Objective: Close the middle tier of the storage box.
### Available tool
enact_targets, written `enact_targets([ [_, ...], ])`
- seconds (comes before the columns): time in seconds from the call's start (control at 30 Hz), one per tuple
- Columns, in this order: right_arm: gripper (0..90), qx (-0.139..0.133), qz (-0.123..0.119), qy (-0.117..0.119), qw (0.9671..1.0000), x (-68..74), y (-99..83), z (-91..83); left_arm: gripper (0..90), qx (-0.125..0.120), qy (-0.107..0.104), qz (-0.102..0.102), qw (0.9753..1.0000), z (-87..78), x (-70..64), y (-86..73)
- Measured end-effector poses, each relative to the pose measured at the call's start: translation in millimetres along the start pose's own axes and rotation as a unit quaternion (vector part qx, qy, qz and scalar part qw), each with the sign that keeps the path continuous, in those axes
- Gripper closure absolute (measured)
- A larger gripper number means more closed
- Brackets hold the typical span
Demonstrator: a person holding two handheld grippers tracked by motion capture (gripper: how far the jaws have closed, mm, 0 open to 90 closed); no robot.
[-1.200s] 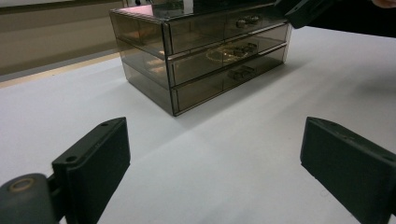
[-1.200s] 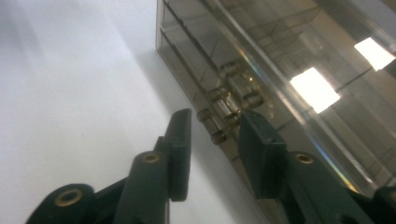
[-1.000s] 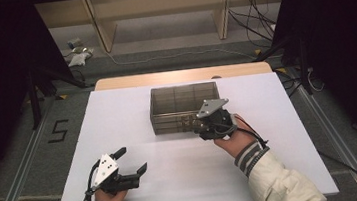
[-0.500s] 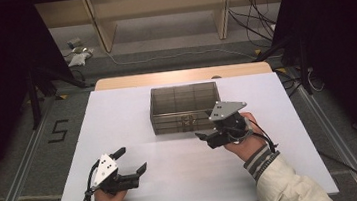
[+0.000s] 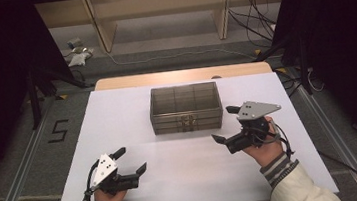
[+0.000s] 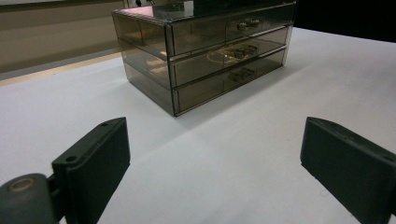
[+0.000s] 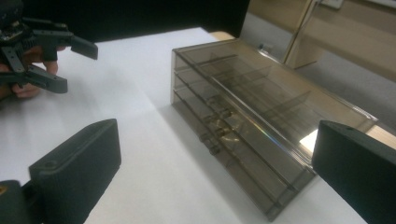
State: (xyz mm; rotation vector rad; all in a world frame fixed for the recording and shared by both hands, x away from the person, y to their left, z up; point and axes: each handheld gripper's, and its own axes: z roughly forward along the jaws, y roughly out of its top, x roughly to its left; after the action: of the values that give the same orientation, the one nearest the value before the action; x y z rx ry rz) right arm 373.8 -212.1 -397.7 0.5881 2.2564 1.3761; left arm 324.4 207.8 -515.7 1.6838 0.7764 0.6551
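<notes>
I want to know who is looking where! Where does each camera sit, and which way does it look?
High view: sits above the person's side, looks forward and down on the table; shows both forearms, left gripper and right gripper.
Left gripper view: rides the left gripper, looks along its open jaws at the drawer box.
Right gripper view: rides the right gripper, looks across the box's front; the left gripper shows far off.
All three share the drawer box.

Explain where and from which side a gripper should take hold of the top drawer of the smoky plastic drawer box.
Grip the small handle on the top drawer's front, coming from the person's side of the drawer box. The box is smooth elsewhere, and all three handles face that way. The open right gripper is nearest.
</notes>
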Motion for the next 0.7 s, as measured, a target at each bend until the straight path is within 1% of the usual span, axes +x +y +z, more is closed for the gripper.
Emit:
enact_targets([
  [0.03, 1.7, -0.006, 0.004, 0.0, 1.0, -0.8, -2.7, -2.7, 7.9, 0.001, 0.0, -0.004, 1.0, -0.4, -0.1, 0.2],
  [0.13, 1.9, -0.021, 0.021, -0.006, 0.9995, -4.9, -14.3, -14.0, 7.9, 0.0, 0.002, -0.005, 1.0, -1.4, 0.8, 0.9],
  [0.27, 3.2, -0.038, 0.034, -0.023, 0.9984, -7.1, -31.7, -27.6, 7.8, -0.001, 0.002, -0.009, 1.0, -2.9, 1.2, 1.9],
  [0.37, 3.2, -0.039, 0.035, -0.034, 0.998, -7.9, -45.8, -35.6, 7.7, -0.002, 0.002, -0.007, 1.0, -4.0, 1.7, 2.8],
  [0.4, 3.1, -0.037, 0.04, -0.036, 0.9979, -8.8, -51.1, -38.5, 7.7, -0.002, 0.002, -0.009, 1.0, -4.3, 1.8, 2.8],
  [0.47, 2.7, -0.042, 0.056, -0.036, 0.9969, -12.1, -63.4, -44.2, 7.7, -0.001, 0.002, -0.009, 1.0, -5.0, 2.0, 2.5],
  [0.6, 1.2, -0.046, 0.08, -0.032, 0.9952, -16.5, -82.4, -49.6, 7.6, -0.002, 0.001, -0.009, 1.0, -6.5, 2.7, 2.2],
  [0.67, 1.1, -0.047, 0.08, -0.04, 0.9949, -16.3, -90.1, -50.8, 7.6, -0.002, 0.002, -0.008, 1.0, -7.3, 2.7, 2.4],
  [0.7, 1.1, -0.042, 0.081, -0.041, 0.995, -15.8, -92.4, -51.2, 7.6, -0.003, 0.002, -0.01, 0.9999, -7.7, 2.6, 2.4],
])
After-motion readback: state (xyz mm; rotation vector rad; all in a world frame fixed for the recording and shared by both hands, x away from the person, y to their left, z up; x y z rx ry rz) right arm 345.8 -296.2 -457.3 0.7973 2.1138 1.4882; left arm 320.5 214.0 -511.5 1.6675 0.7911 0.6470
